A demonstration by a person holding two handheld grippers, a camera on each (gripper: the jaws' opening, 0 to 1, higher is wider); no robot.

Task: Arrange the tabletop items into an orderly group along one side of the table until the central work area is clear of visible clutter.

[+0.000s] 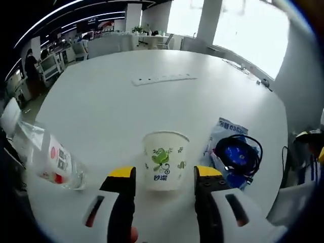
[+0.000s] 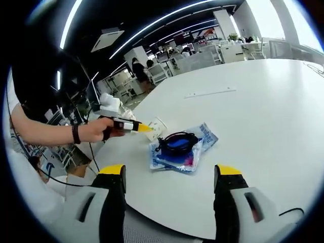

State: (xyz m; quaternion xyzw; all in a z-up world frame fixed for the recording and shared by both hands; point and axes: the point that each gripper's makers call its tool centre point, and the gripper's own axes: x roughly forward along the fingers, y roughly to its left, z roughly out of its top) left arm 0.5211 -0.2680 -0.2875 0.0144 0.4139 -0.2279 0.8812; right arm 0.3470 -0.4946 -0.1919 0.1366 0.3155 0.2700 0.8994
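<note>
Paper cup (image 1: 165, 161) upright between jaws of left gripper (image 1: 165, 177), jaws wide, not yet touching; close squarely on lower wall, light squeeze so cup doesn't crush, then slide to table (image 1: 116, 111) edge; right gripper (image 2: 171, 173) wide, holding nothing, well back from cup; count: one cup, one blue packet (image 1: 230, 152) with black cable just right of cup, one clear bag (image 1: 50, 159) left of cup, one white strip (image 1: 163, 79) beyond cup.

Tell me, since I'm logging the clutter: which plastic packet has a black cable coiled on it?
The blue packet right of the paper cup; the clear packet on the cup's left carries nothing.
</note>
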